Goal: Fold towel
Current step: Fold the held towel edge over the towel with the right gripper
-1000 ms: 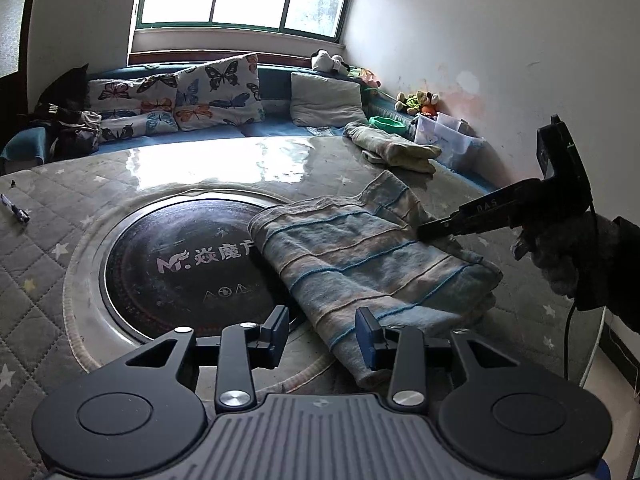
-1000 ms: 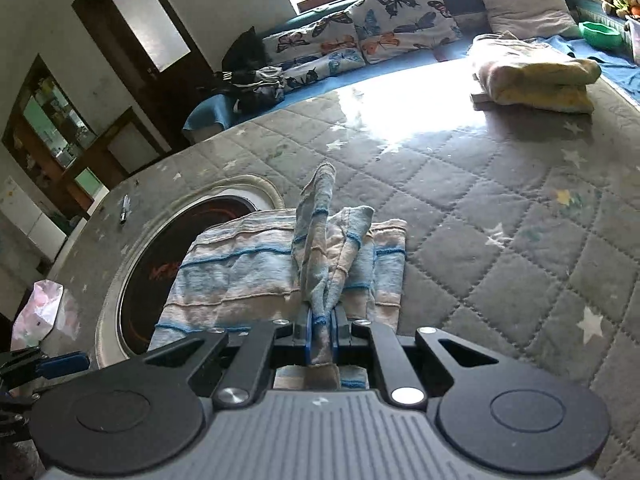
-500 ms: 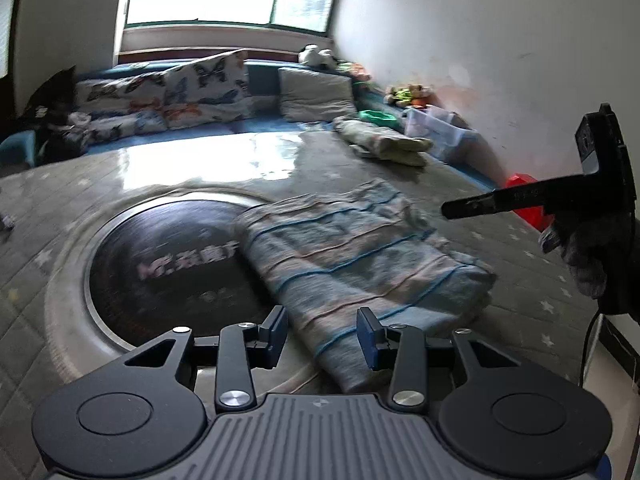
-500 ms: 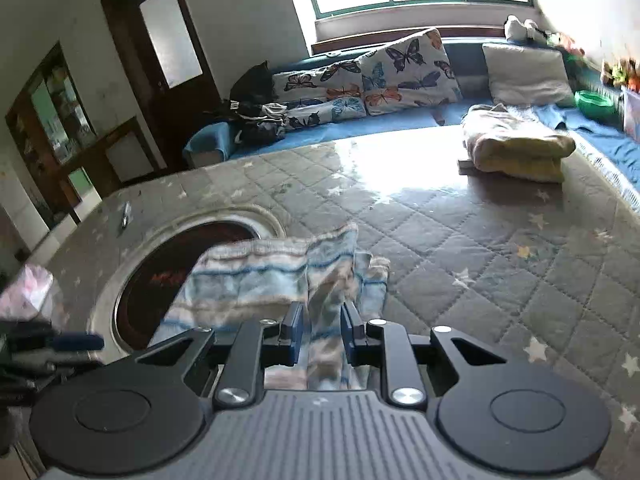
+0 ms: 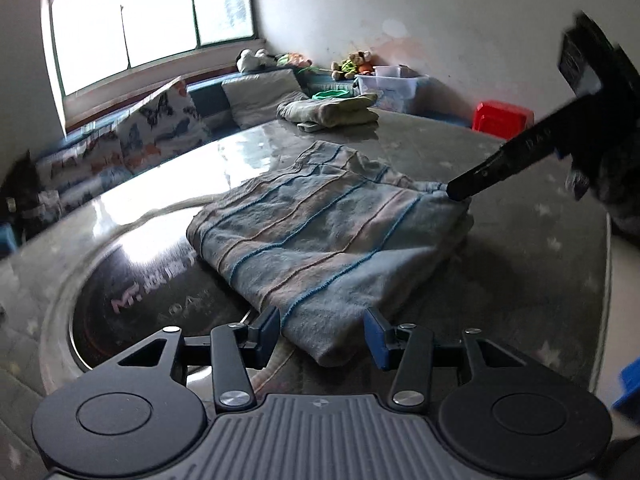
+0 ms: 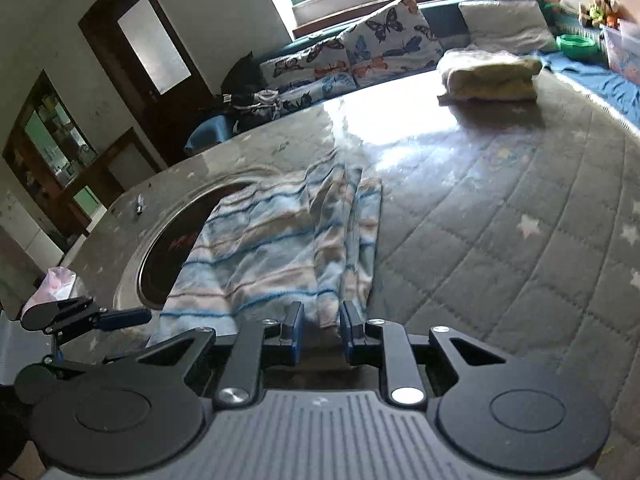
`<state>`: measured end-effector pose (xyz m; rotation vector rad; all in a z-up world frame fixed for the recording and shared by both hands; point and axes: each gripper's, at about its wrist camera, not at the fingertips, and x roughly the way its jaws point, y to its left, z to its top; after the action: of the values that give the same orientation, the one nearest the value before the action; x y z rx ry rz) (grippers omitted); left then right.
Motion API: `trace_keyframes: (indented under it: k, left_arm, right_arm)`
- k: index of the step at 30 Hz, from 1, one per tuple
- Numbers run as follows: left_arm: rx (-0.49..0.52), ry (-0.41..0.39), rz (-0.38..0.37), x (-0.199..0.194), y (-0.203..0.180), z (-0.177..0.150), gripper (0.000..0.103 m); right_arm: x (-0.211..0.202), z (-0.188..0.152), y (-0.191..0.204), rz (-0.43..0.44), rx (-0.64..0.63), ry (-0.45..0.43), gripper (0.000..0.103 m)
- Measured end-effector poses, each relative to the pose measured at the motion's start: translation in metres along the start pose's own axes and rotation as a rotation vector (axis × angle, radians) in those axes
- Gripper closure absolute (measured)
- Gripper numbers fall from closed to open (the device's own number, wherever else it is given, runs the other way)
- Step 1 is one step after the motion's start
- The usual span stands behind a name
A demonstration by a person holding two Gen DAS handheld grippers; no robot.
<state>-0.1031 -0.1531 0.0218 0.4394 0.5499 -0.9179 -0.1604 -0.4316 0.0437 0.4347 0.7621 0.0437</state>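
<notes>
A blue and beige striped towel (image 5: 328, 236) lies folded on the quilted table (image 5: 520, 264), partly over a round black inset. My left gripper (image 5: 322, 334) is open, and the towel's near corner lies between its fingers. The left wrist view shows the right gripper (image 5: 460, 192) with its tip at the towel's far right corner. In the right wrist view my right gripper (image 6: 322, 328) stands open, with the towel (image 6: 280, 248) edge lying loose in the gap. The left gripper (image 6: 120, 318) sits low at the towel's left corner.
A second folded yellowish towel (image 6: 488, 74) rests at the table's far side. The round black inset (image 5: 160, 296) lies left of the towel. A cushioned bench (image 6: 384, 44), a plastic box (image 5: 388, 84) and a red stool (image 5: 502, 118) ring the table.
My right gripper has opened and let go of the raised fold, which now lies flat. The left gripper stayed open and came in around the towel's near corner.
</notes>
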Motion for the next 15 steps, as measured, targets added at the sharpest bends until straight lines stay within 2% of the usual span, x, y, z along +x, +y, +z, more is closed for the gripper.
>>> trace_keyframes:
  k: [8,13,15]
  left_arm:
    - [0.053,0.014,0.037,0.008,0.0,-0.008,0.059]
    - [0.08,0.009,0.046,0.008,-0.002,-0.014,0.075]
    - [0.076,0.003,0.051,0.006,-0.003,-0.014,0.076]
  right_arm:
    - [0.003,-0.009,-0.005,-0.028,0.025,0.028,0.086]
    - [-0.003,-0.001,0.002,-0.082,-0.033,0.002,0.085]
    - [-0.005,0.002,0.012,-0.106,-0.089,-0.04,0.085]
